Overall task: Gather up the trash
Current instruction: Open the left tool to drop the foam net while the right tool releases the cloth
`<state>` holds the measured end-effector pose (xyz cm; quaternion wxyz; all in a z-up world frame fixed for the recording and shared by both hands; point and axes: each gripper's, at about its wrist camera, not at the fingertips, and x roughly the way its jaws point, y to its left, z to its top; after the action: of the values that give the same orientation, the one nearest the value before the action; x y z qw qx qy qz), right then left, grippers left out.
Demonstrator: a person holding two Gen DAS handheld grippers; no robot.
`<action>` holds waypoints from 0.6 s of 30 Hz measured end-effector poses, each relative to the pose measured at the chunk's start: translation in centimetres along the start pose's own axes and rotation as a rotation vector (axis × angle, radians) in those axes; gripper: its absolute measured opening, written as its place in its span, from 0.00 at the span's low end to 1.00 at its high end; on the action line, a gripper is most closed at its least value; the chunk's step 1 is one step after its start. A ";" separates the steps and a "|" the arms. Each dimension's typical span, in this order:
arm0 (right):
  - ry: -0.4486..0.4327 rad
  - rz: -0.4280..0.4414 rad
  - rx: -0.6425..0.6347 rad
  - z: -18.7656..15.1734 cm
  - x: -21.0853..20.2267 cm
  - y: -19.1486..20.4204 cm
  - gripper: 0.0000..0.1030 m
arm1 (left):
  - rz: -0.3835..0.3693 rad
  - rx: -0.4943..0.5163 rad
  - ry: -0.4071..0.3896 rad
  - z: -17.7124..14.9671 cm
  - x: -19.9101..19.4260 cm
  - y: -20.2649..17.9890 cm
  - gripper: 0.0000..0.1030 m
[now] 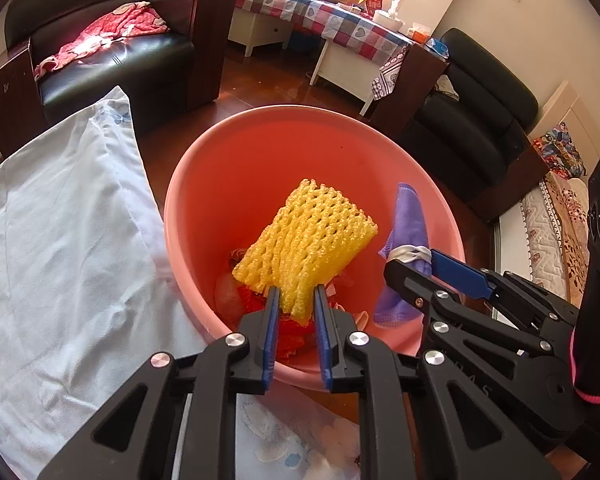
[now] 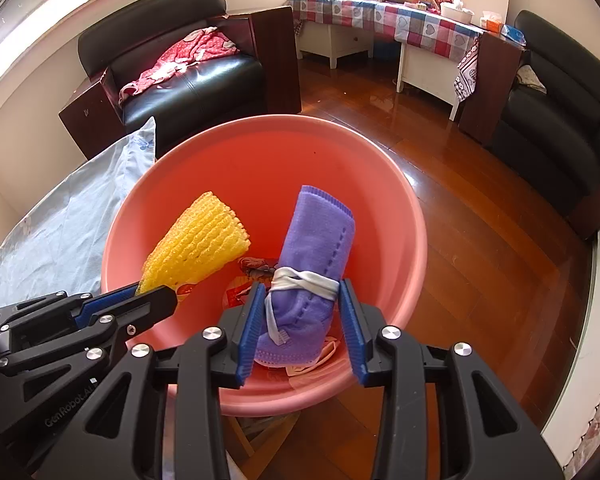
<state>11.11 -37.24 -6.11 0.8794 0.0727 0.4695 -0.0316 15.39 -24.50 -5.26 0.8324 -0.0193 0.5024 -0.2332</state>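
A salmon-pink plastic bin (image 1: 260, 114) (image 2: 260, 120) stands below both grippers, with red wrappers (image 1: 256, 300) (image 2: 244, 294) and other scraps at its bottom. My left gripper (image 1: 296, 292) is shut on the lower end of a yellow foam net sleeve (image 1: 308, 236) (image 2: 204, 240), which hangs over the bin's mouth. My right gripper (image 2: 302, 286) is shut on a rolled purple cloth (image 2: 320, 232) (image 1: 410, 216) tied with a white band (image 2: 304, 280), also held above the bin. Each gripper shows at the edge of the other's view.
A pale blue bedsheet (image 1: 60, 240) (image 2: 60, 220) lies left of the bin. Behind it is a black armchair (image 1: 112, 60) with red clothing. A table with a checked cloth (image 1: 332, 20) stands at the back, a black sofa (image 2: 560, 128) on the right, and wooden floor (image 2: 480, 260) between.
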 end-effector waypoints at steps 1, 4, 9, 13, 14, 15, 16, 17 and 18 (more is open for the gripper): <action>0.002 0.001 0.003 0.0 0.0 0.0 0.37 | 0.001 0.001 -0.003 0.0 -0.1 -0.1 0.18; 0.004 0.000 0.007 0.0 0.1 0.0 0.37 | -0.006 0.004 -0.013 0.0 -0.3 -0.2 0.27; 0.004 -0.001 0.016 0.0 0.0 -0.2 0.37 | -0.007 0.007 -0.026 0.0 -0.8 -0.3 0.35; 0.002 0.001 0.013 0.0 -0.1 -0.2 0.37 | -0.001 0.004 -0.031 0.0 -1.2 -0.2 0.37; 0.001 0.003 0.012 0.0 -0.2 -0.3 0.37 | 0.000 0.003 -0.031 0.0 -1.3 -0.2 0.37; 0.000 0.005 0.012 0.0 -0.2 -0.2 0.37 | 0.000 0.001 -0.032 0.0 -1.4 -0.1 0.37; -0.002 0.006 0.010 0.0 -0.3 -0.2 0.37 | -0.001 0.001 -0.033 -0.1 -1.5 -0.1 0.37; -0.003 0.006 0.007 0.0 -0.5 -0.2 0.37 | -0.001 0.002 -0.034 -0.1 -1.6 -0.1 0.37; -0.005 0.006 0.006 0.0 -0.6 -0.1 0.37 | 0.000 0.003 -0.037 -0.1 -1.8 -0.1 0.37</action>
<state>10.78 -37.39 -5.64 0.8804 0.0766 0.4671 -0.0303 14.55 -23.79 -3.83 0.8416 -0.0224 0.4864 -0.2337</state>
